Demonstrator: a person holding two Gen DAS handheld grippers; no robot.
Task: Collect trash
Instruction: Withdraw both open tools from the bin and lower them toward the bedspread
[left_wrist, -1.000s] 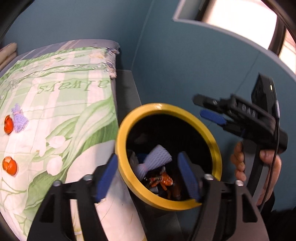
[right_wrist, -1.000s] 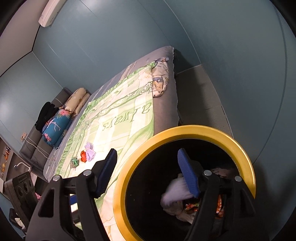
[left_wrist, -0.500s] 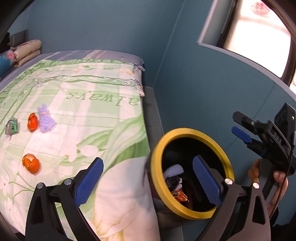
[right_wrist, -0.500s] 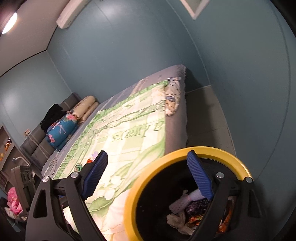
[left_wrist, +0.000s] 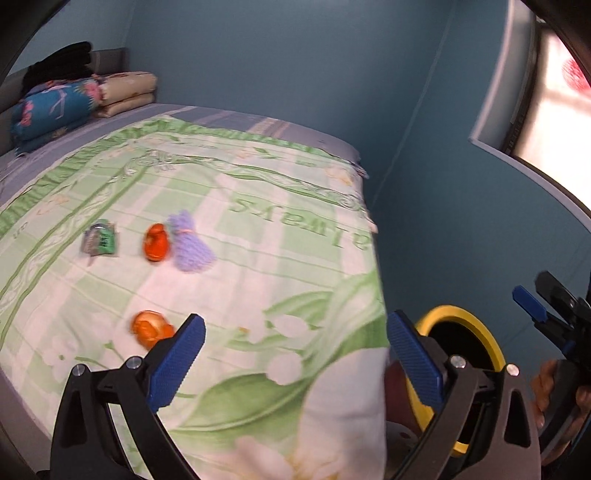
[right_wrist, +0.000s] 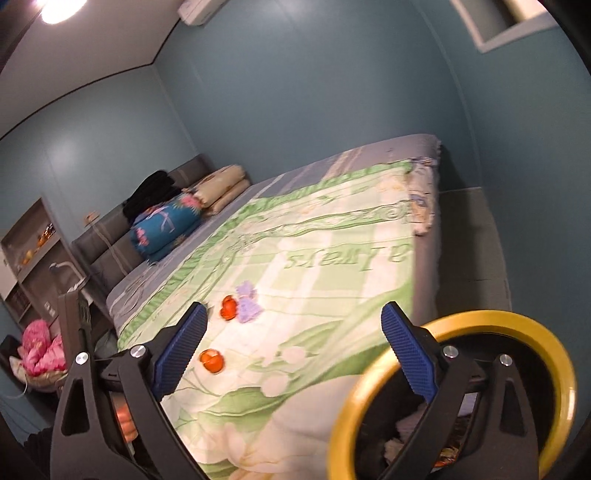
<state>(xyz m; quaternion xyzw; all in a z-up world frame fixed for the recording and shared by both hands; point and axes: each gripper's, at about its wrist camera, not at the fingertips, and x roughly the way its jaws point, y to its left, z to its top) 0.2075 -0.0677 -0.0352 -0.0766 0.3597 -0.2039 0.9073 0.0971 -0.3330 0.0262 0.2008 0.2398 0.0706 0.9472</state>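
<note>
A yellow-rimmed black bin stands on the floor beside the bed, with trash inside. On the green floral bedspread lie a green wrapper, an orange peel, a purple foam net and a second orange peel. The peels and net also show in the right wrist view. My left gripper is open and empty over the bed's near corner. My right gripper is open and empty, near the bin; it shows at the edge of the left wrist view.
Folded quilts and pillows sit at the bed's head. A blue wall and a window are to the right. A narrow floor strip runs between bed and wall. Shelves and a pink bundle stand at the left.
Both grippers have lifted and swung away from the bin toward the bed. The bin has slid to the lower right of both views and the trash on the bed has come into view.
</note>
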